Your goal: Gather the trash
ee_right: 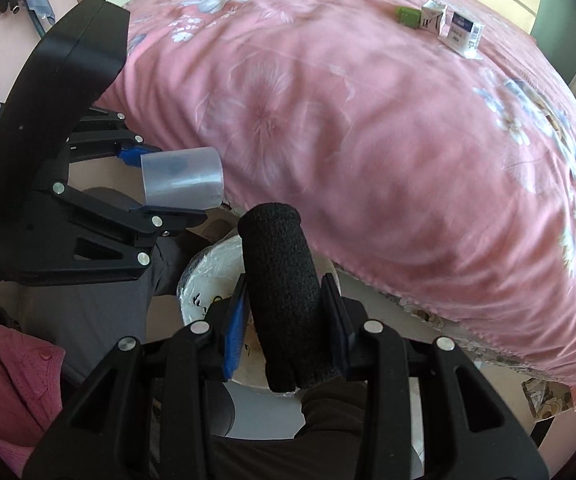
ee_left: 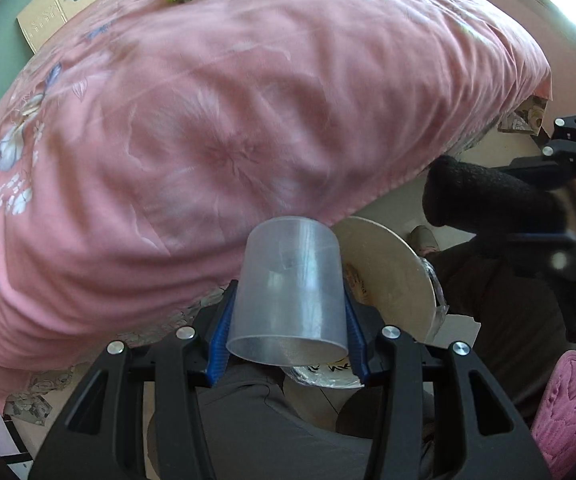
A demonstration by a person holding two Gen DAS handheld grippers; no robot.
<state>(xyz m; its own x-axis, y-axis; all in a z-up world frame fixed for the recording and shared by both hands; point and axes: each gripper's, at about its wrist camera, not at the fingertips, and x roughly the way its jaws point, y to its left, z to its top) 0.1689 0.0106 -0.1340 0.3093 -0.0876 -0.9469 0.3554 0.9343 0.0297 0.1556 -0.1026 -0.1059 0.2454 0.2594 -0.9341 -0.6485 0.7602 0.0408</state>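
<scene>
trash (ee_right: 440, 24) on pink floral bedspread (ee_right: 368, 140)

A wide bed (ee_right: 368, 140) fills most of the scene, covered by a rumpled pink bedspread (ee_left: 228, 128) printed with pale blue and white flowers. At its far edge three small items lie close together: a green object (ee_right: 408, 16), a crumpled white carton (ee_right: 433, 16) touching it, and a white and blue box (ee_right: 461, 34).
</scene>
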